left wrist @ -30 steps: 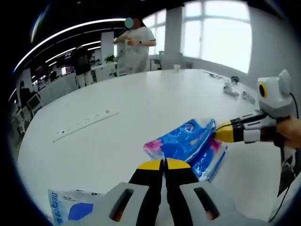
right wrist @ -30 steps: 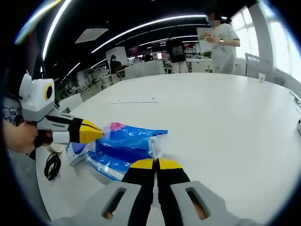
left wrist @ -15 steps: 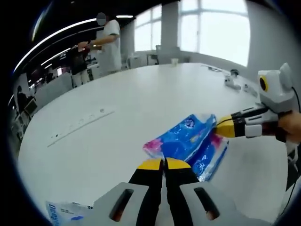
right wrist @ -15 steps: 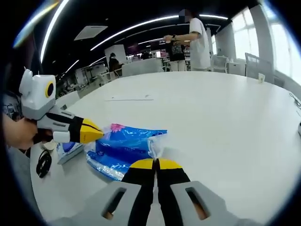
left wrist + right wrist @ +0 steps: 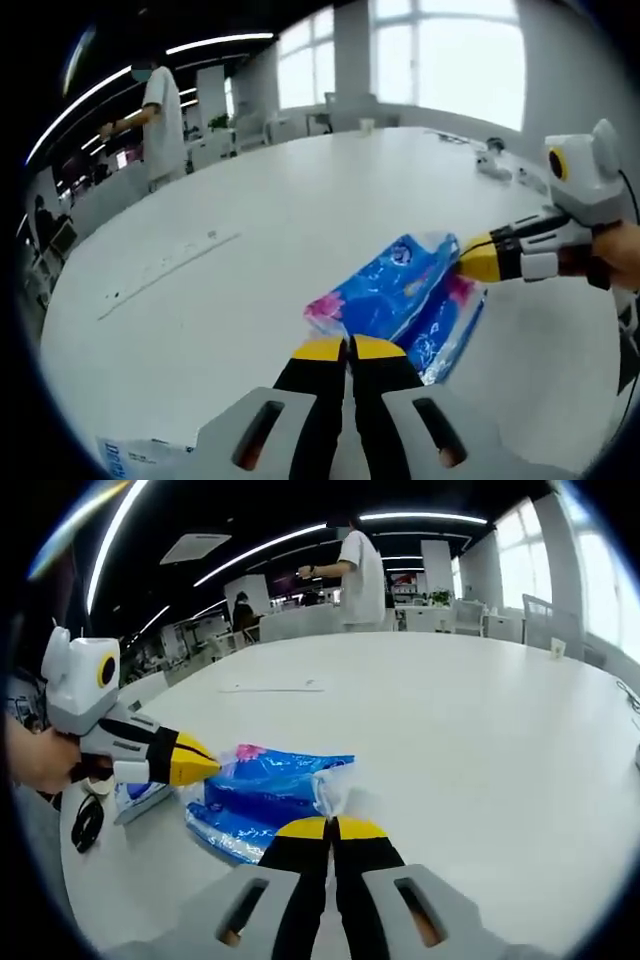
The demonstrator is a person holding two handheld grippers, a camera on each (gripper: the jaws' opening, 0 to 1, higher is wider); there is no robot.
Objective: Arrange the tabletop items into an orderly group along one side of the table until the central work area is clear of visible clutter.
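Observation:
A blue plastic pack with pink ends (image 5: 400,298) lies on the white table (image 5: 250,220), stretched between both grippers. My left gripper (image 5: 348,347) is shut on its near pink end. The right gripper (image 5: 470,264) reaches in from the right and pinches the far end. In the right gripper view the same pack (image 5: 265,790) lies ahead of my right gripper (image 5: 330,827), which is shut on the pack's clear crinkled edge. The left gripper (image 5: 205,765) holds the pack's other end from the left.
A white-and-blue packet (image 5: 135,455) lies near the table edge, and shows as the packet (image 5: 135,795) beside a black cable (image 5: 88,820). A long flat strip (image 5: 165,275) is set in the tabletop. Small items (image 5: 490,165) sit far right. A person (image 5: 360,575) stands beyond the table.
The person in the background has walked to the left. Both grippers keep their hold on the blue pack, which has hardly moved. The views have shifted a little.

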